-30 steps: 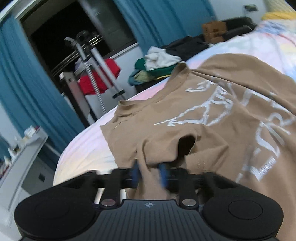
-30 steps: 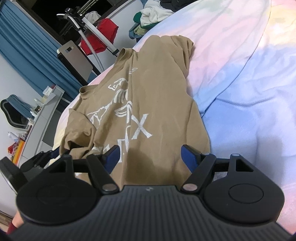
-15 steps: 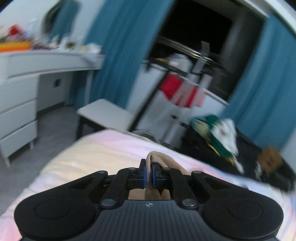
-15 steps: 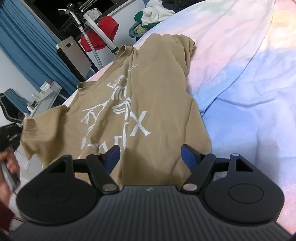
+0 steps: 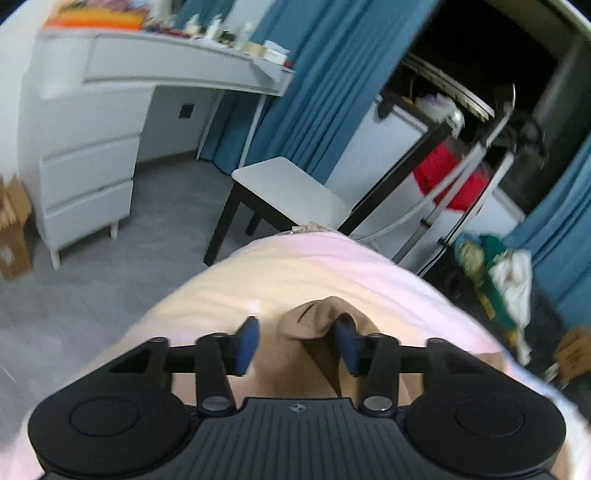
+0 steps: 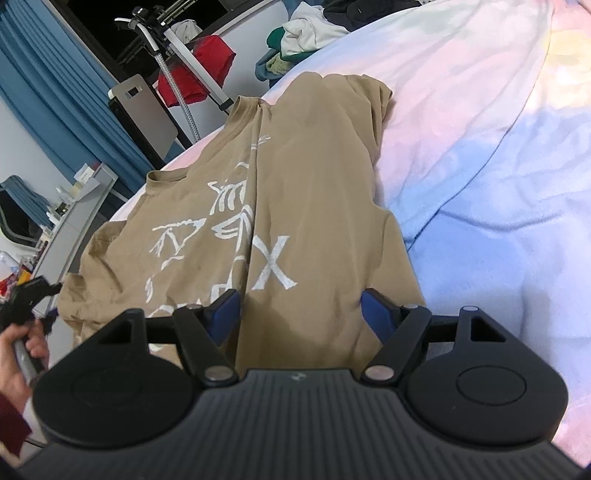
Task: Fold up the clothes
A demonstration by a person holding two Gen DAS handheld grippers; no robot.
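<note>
A tan T-shirt with a white print lies spread face up on the pastel bed sheet. My right gripper hovers open over the shirt's lower part, its blue pads wide apart with only flat cloth below them. My left gripper is open at the shirt's left sleeve. The bunched sleeve end lies between the fingers, against the right pad. In the right wrist view the left gripper sits at the sleeve's edge, held by a hand.
The bed's rounded edge drops to a grey floor. Beyond it stand a white-seated chair, a white dresser and blue curtains. A garment steamer stand, a red garment and a clothes pile are past the shirt's collar.
My left gripper pulled the sleeve out to the side while shut on it, then opened; the sleeve now lies loose on the bed. The right gripper stayed open and barely moved.
</note>
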